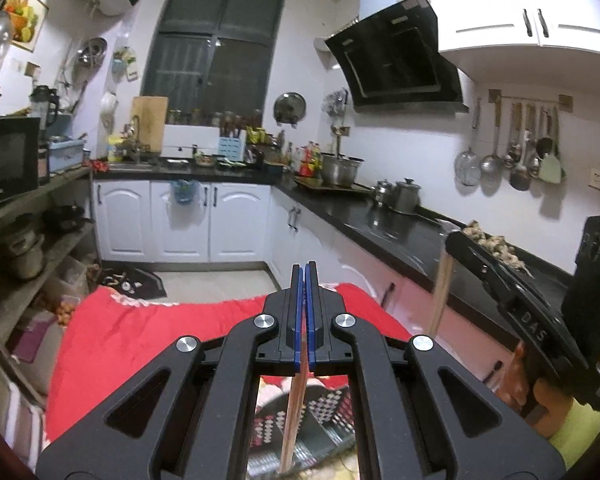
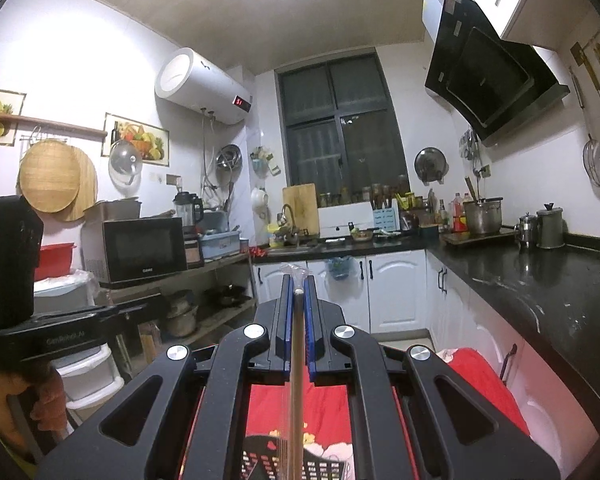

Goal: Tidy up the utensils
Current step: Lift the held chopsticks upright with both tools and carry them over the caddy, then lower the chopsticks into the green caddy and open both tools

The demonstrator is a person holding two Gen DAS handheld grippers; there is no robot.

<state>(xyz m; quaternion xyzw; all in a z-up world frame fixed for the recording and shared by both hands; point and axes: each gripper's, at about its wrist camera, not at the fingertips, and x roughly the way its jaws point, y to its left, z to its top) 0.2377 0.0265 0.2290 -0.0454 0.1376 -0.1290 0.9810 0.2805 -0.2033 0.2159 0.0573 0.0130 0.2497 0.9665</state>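
Chopsticks are clamped in both tools: the left tool grips one wooden chopstick that hangs down over a black perforated basket, and the right tool pinches another chopstick above the same basket, which lies on a red cloth.

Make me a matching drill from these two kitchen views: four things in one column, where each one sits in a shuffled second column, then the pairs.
Things:
1. microwave
2. water heater
3. wooden chopstick
4. ladles and strainers

Places:
A. clamped between the right gripper's blue fingers
B. hanging from a wall rack above the black counter
C. on the open shelf unit
D. mounted high on the wall, left of the window

Pairs: 1-C, 2-D, 3-A, 4-B
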